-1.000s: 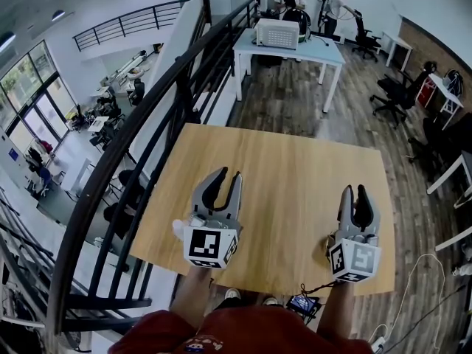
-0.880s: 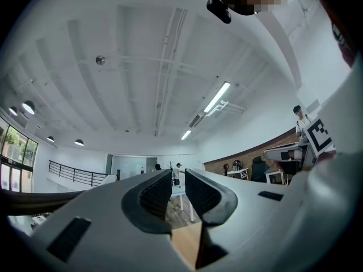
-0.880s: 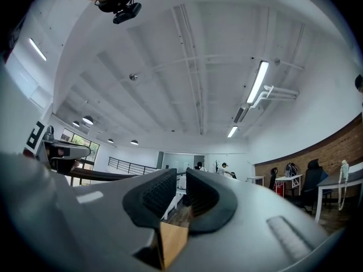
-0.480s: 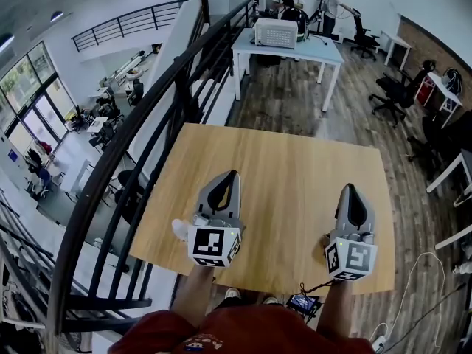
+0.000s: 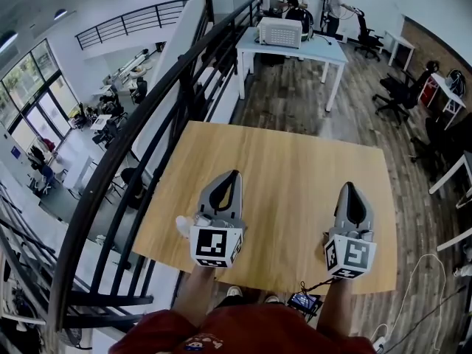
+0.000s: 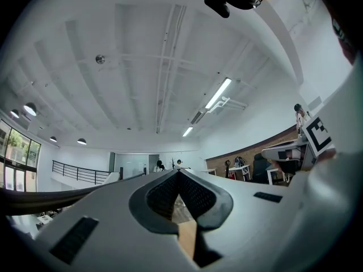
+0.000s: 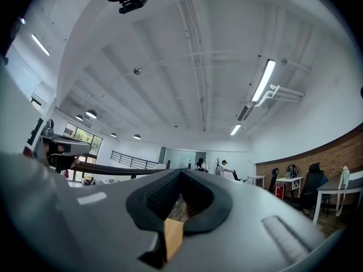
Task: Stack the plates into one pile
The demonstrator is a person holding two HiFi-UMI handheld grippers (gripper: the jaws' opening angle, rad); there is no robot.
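L gripper point(image 5: 234, 175), R gripper point(image 5: 348, 186): jaws newly together

The left gripper point(image 5: 234, 174) and the right gripper point(image 5: 347, 186) sit side by side, well apart, both pointing away from the person and about level. Each has its jaws pressed together with nothing between them (the tips meet in a point). The left forearm point(image 5: 193, 295) and right forearm point(image 5: 335, 308) reach forward behind them.
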